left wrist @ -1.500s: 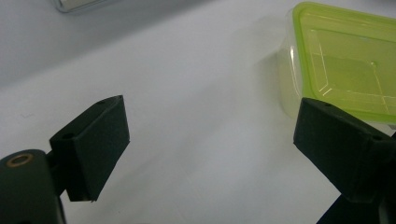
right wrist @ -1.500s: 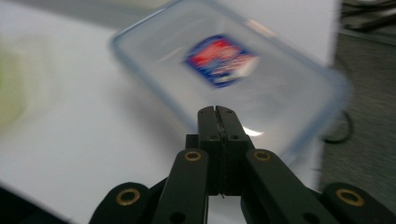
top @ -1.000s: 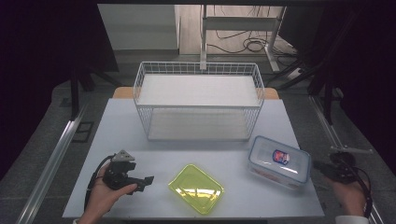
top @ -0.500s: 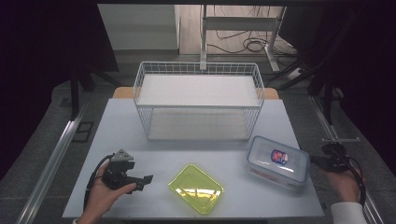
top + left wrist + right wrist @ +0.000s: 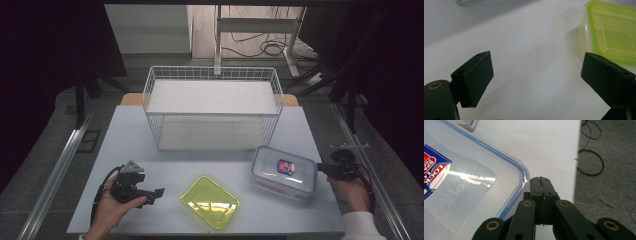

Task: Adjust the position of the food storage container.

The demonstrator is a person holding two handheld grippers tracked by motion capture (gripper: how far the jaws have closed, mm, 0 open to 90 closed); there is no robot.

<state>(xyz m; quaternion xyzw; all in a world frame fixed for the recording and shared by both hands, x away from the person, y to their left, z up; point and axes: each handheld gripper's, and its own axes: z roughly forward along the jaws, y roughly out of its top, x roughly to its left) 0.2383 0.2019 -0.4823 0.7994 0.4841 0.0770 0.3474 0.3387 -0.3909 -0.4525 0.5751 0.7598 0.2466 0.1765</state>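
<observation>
A clear lidded box with a blue seal and a red and blue label lies at the table's right. My right gripper points at its right end with its jaws shut and nothing between them. In the right gripper view the shut tips lie just beside the box's rounded corner; whether they touch it I cannot tell. A yellow-green lidded box sits near the front middle. My left gripper rests left of it, open. In the left gripper view its pads stand wide apart over bare table, the green box to the right.
A white wire basket stands at the back middle of the white table. The table's right edge runs close to my right gripper, with grey floor and black cables beyond it.
My right gripper has moved left and a little forward, from off the table's right edge up to the clear box's end. The left hand has stayed where it was.
</observation>
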